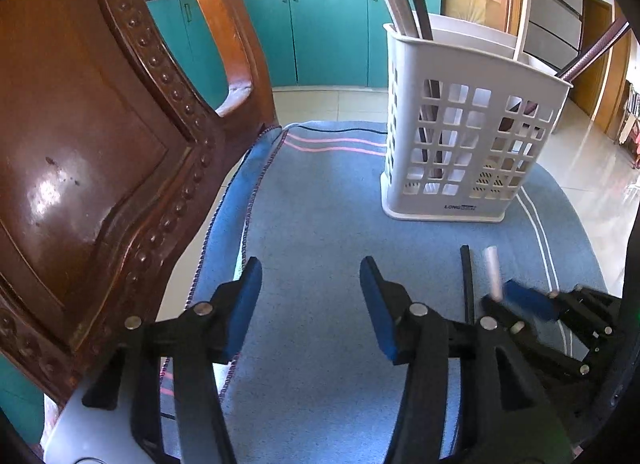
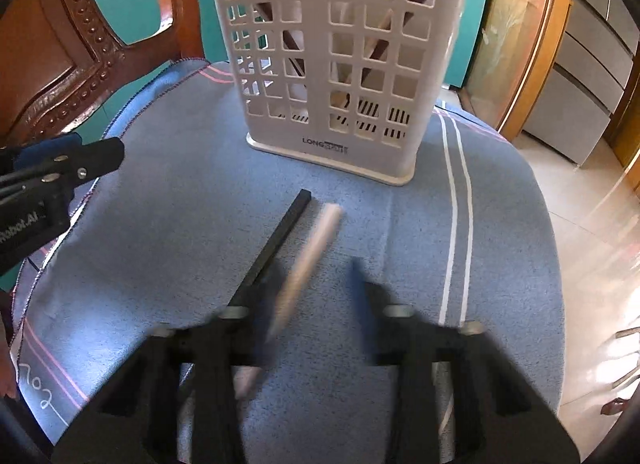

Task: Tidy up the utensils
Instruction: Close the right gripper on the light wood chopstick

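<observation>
A slim black square chopstick (image 2: 280, 236) and a pale round chopstick (image 2: 308, 260) lie side by side on the blue towel-covered surface (image 2: 180, 203), near the white slotted plastic utensil basket (image 2: 344, 59); the right tool (image 2: 310, 292) hangs released above them. The left tool (image 1: 310, 292) is released, holding nothing.

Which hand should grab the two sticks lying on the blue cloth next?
Probably the right gripper. Its open fingers already sit around the near ends of the pale stick and black stick. The left gripper is open too, but over bare cloth beside them.
</observation>
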Available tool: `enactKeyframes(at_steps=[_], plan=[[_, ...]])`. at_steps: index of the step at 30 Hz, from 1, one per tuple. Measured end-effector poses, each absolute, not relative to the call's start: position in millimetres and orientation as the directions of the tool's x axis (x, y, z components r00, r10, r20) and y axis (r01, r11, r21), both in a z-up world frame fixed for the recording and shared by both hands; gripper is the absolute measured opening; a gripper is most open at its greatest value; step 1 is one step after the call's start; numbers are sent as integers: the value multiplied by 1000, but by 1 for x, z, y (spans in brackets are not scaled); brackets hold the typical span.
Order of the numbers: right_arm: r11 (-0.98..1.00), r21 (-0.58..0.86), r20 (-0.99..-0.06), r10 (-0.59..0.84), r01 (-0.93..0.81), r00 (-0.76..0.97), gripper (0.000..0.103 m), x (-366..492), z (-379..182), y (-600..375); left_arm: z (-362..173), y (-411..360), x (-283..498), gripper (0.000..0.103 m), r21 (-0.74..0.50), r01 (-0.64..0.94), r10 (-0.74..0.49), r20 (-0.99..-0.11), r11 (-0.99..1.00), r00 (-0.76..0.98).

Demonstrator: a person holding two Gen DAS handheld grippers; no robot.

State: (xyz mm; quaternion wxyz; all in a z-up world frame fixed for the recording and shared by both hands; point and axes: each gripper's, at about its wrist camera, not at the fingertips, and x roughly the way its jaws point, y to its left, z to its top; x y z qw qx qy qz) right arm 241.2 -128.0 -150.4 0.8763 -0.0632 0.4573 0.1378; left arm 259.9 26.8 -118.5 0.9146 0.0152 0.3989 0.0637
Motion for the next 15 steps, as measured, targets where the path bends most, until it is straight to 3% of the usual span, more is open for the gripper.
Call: enactKeyframes(at_steps=[8, 15], plan=[[964, 156, -827, 247, -216, 505, 8, 249, -146, -161, -125, 18, 263, 53, 85, -79, 116, -739, 993, 663], [964, 205, -827, 262, -168, 498, 7, 253, -146, -179, -129, 12, 264, 54, 86, -65, 108, -747, 994, 656]])
